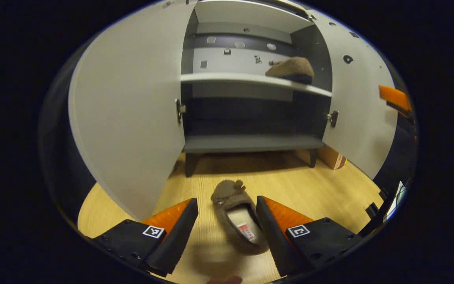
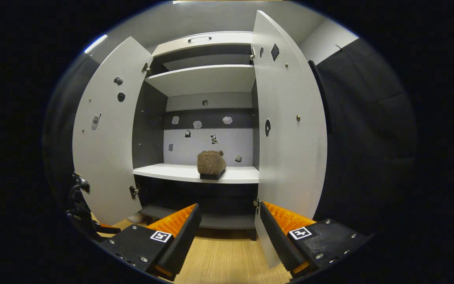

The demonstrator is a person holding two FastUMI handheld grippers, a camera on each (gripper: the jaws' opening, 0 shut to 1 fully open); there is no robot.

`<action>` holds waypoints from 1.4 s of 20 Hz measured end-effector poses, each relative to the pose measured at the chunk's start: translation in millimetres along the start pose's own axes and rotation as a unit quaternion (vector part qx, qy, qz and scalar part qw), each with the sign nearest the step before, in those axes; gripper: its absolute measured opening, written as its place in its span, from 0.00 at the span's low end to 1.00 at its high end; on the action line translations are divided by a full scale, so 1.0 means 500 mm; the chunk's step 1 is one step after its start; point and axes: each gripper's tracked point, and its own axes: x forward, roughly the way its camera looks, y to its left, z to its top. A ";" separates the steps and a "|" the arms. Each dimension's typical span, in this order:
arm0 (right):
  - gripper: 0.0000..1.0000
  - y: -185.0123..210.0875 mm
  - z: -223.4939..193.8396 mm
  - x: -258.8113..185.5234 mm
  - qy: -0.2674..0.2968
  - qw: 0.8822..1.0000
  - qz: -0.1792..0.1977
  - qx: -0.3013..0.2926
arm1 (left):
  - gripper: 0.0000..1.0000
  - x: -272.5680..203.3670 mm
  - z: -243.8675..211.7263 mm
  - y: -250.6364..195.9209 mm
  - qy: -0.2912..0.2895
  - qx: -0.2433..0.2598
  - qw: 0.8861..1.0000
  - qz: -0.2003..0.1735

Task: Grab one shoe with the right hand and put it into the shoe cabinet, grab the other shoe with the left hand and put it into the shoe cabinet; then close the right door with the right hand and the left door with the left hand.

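Between the left gripper's spread fingers lies a brown shoe with a pale cream insole and a small red and white label inside. It rests on a light, wood-grained floor. Ahead stands the shoe cabinet, with pale grey doors and shelves, dark grey side walls and a back panel banded in grey and dark. Small black, grey and white stickers dot the back panel and the doors. Straight ahead of the right gripper, a fuzzy brown shoe with a dark sole sits on the pale shelf.
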 end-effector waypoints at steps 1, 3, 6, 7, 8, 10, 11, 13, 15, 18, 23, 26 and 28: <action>0.92 -0.002 -0.002 -0.005 0.000 1.000 -0.002 0.000 | 0.98 0.023 -0.028 0.008 0.018 -0.005 1.000 0.001; 0.92 -0.003 -0.001 -0.018 -0.003 1.000 -0.001 -0.003 | 0.96 0.056 -0.063 0.015 0.038 -0.024 0.999 -0.004; 0.92 -0.007 0.005 -0.021 -0.012 1.000 -0.001 -0.026 | 0.93 0.092 -0.098 0.034 0.059 -0.025 0.998 0.011; 0.92 -0.011 0.006 -0.021 -0.012 0.999 -0.004 -0.033 | 0.94 0.112 -0.096 0.036 0.056 -0.021 0.998 0.012; 0.92 -0.013 0.003 -0.023 -0.009 0.999 -0.006 -0.034 | 0.99 0.142 -0.097 0.035 0.052 -0.018 0.998 0.011; 0.92 -0.017 0.000 -0.028 -0.004 1.000 -0.011 -0.028 | 0.96 0.171 -0.094 0.043 0.051 -0.010 0.999 0.016; 0.93 -0.022 -0.003 -0.031 -0.001 1.000 -0.012 -0.025 | 0.96 0.187 -0.098 0.046 0.053 -0.012 0.998 0.019; 0.92 -0.034 -0.004 -0.035 0.002 1.000 -0.016 -0.022 | 0.96 0.209 -0.099 0.048 0.052 -0.022 0.998 0.025; 0.92 -0.042 0.000 -0.038 0.001 1.000 -0.017 -0.021 | 0.96 0.220 -0.094 0.043 0.043 -0.032 0.998 0.025; 0.92 -0.044 -0.002 -0.037 0.003 1.000 -0.016 -0.018 | 0.58 0.217 -0.089 0.023 0.028 -0.032 0.999 0.024; 0.92 -0.030 -0.003 -0.038 0.001 1.000 0.000 -0.016 | 0.18 0.181 -0.058 0.048 0.005 -0.027 0.998 0.058; 0.93 -0.027 -0.006 -0.033 0.001 1.000 0.004 -0.018 | 0.17 0.090 -0.004 0.040 -0.039 -0.036 0.997 0.058; 0.92 -0.023 -0.005 -0.032 0.000 1.000 0.007 -0.015 | 0.17 0.019 0.054 0.041 -0.072 -0.050 0.994 0.065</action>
